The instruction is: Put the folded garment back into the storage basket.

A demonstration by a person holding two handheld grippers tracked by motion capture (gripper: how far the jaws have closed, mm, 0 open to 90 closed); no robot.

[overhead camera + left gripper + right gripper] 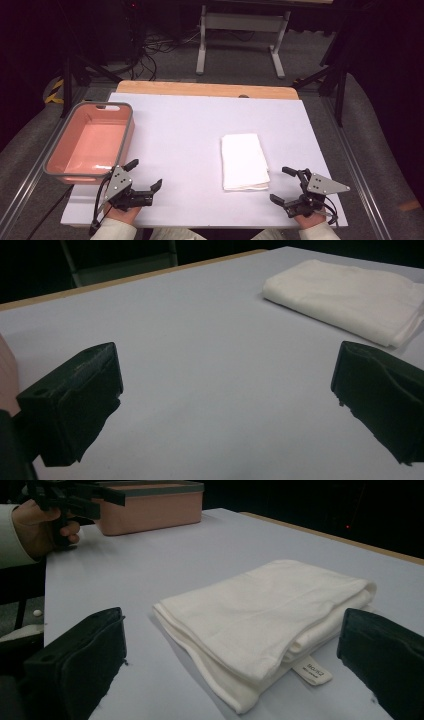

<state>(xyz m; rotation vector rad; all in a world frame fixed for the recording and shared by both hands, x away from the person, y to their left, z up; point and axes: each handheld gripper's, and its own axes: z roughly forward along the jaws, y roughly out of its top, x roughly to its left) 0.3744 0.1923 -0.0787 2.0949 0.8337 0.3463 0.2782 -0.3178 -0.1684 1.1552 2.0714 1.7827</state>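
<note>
Towel (244,161): white, folded, lying flat at centre-right of the high view, on the white table (180,140). Nothing holds it.

Far left of the high view, a pink bin (90,142) with a grey rim sits at the table's left edge, empty inside as far as shows.

Just below the bin's near corner, lower left of the frame, the left gripper (146,175) rests low over the table in the person's left hand (122,214), grey plate on top. Jaws spread wide, nothing between them. One jaw tip is near the bin's corner; cannot tell if it touches. In the left gripper view both black jaws stand at the frame's left and right edges with bare table between; the towel lies upper right there, well apart from the jaws, and a sliver of the bin shows at the left edge.

Lower right of the high view, the right gripper (282,185) sits just right of the towel's near corner, held by the right hand (305,220). Jaws wide, empty. In the right gripper view the towel fills the middle, a small label (312,670) sticking out of its near folded edge by the right jaw; the jaws flank the towel's near end but are not pressing on it. Upper left of that view shows the left hand with its gripper, the bin behind.
</note>
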